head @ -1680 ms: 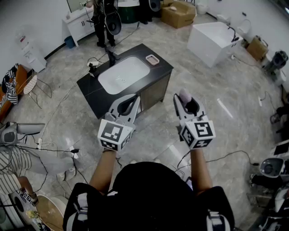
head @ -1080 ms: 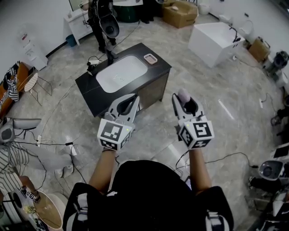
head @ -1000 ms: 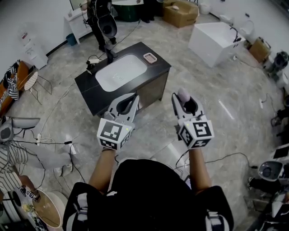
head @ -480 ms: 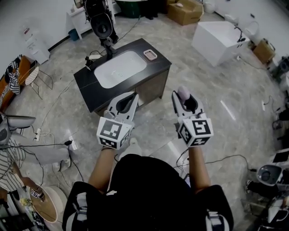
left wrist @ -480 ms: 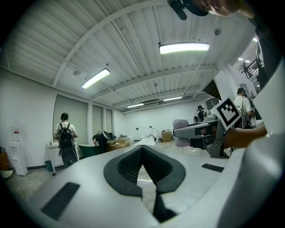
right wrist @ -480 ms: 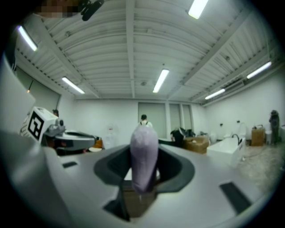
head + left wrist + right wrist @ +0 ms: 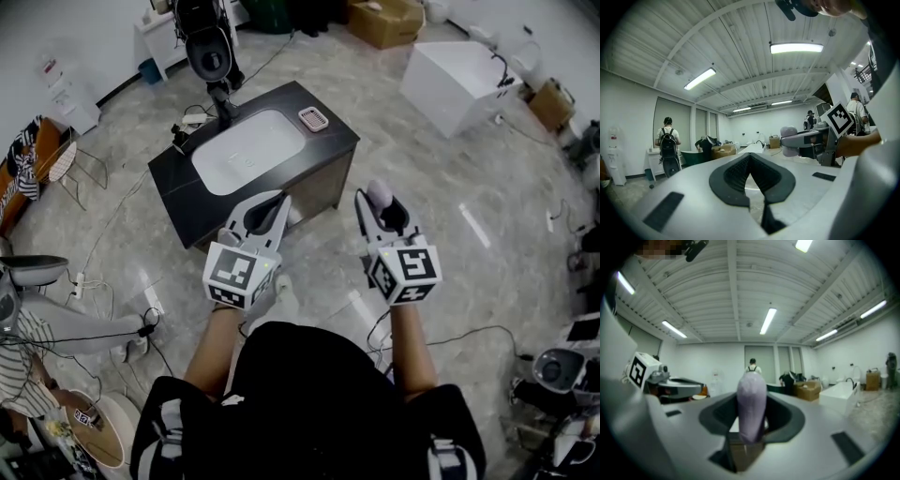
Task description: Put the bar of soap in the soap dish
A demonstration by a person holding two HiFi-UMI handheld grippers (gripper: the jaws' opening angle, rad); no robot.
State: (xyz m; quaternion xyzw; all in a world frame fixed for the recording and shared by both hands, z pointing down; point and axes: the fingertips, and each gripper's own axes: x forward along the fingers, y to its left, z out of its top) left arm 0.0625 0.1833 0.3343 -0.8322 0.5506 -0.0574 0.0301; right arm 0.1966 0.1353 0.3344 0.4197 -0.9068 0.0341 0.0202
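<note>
**Soap in hand, dish not yet reached**

Grey stone-tile floor of a big open workroom, cables trailing over it. Head view looks steeply down on the person standing in open floor, both arms held forward.

- Black-topped table (image 7: 176, 183) with a white basin (image 7: 246, 152) set in it, upper centre-left of frame.
- Soap dish (image 7: 313, 117): small, pink, ribbed, on the far right corner of the table top, beside the basin. Nothing seems to lie in it, though it is small at this range.
- Right gripper (image 7: 376, 201): pinching the bar of soap (image 7: 380, 194), pale lilac, rounded. In the right gripper view the bar stands up between the jaws and sticks out past the tips.
- Left gripper (image 7: 279, 201): jaws pressed together with nothing between them; its own view shows the dark pads meeting at the tip. Held level beside the right one, the two grippers apart.
- Soap and dish are well apart: the bar hangs over bare floor, frame centre, short of the table's near edge.

Progress, by my reading: the pick-up is done and the grip looks secure. Left to do is all of the delivery: close on the table, reach over to its far right corner, set the bar down in the dish, and let go.
</note>
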